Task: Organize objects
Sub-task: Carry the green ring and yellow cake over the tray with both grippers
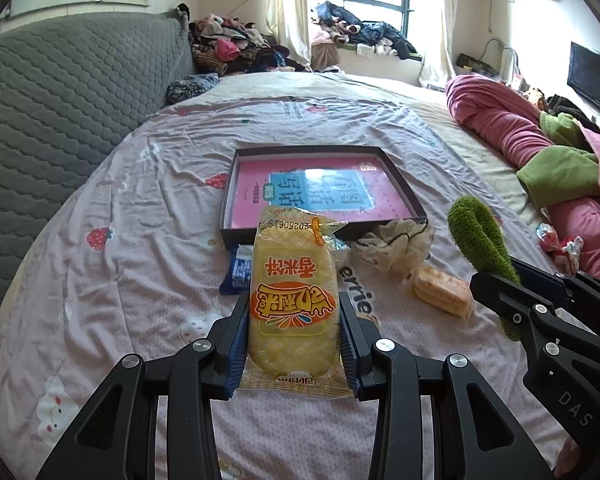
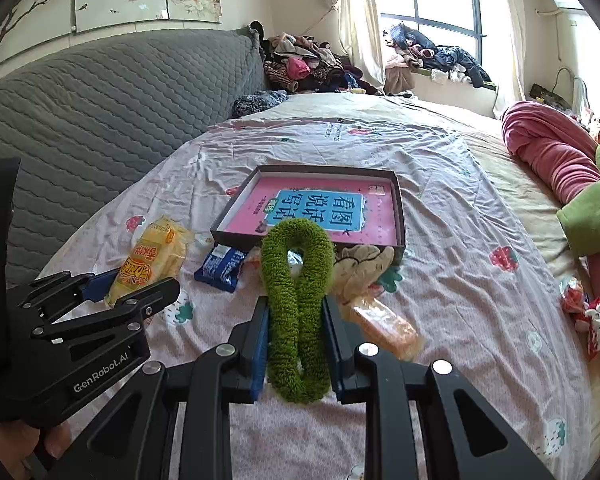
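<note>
My left gripper (image 1: pixel 294 320) is shut on a yellow snack packet (image 1: pixel 292 296) and holds it above the bed; the packet also shows in the right wrist view (image 2: pixel 152 256). My right gripper (image 2: pixel 296 320) is shut on a green fuzzy loop (image 2: pixel 298 300), also seen at the right of the left wrist view (image 1: pixel 480 236). A shallow dark box (image 1: pixel 400 176) holding a pink book (image 1: pixel 320 192) lies ahead on the bed; it also shows in the right wrist view (image 2: pixel 398 200). A blue packet (image 2: pixel 220 266), a cream scrunchie (image 2: pixel 360 268) and a wrapped biscuit pack (image 2: pixel 384 326) lie in front of the box.
The bed has a pink strawberry-print sheet (image 1: pixel 140 208). A grey quilted headboard (image 1: pixel 60 92) stands at the left. A pink and green blanket (image 1: pixel 540 148) lies at the right, with a red-white wrapped item (image 2: pixel 584 308) beside it. Clothes piles (image 1: pixel 236 44) lie at the far end.
</note>
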Demonstrator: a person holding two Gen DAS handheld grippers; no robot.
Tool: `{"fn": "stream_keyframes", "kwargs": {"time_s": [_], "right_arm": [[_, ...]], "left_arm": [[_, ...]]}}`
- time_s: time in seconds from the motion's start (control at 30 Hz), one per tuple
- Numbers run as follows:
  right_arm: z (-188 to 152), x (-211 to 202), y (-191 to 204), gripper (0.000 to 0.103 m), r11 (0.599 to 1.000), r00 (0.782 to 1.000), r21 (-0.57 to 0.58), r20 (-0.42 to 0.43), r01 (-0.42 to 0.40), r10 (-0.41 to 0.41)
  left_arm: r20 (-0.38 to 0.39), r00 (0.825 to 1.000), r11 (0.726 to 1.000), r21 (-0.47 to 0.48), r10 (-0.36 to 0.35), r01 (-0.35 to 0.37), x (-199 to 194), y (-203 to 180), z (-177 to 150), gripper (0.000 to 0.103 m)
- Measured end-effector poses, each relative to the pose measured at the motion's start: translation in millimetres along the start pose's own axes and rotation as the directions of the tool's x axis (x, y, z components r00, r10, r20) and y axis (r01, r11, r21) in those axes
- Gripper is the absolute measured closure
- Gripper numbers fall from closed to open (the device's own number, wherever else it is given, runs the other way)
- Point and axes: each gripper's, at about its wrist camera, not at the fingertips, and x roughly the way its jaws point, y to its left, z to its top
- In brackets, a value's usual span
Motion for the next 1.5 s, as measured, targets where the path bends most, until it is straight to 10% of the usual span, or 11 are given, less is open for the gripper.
{"fn": "stream_keyframes", "kwargs": {"time_s": [1.5], "right_arm": [[141, 185, -70, 0.078, 0.999, 0.999, -0.035, -0.033, 0.004, -0.005]], "left_arm": [[-0.035, 0.999, 0.999, 0.022, 0.039, -0.038, 211, -5, 153, 0.062]]}}
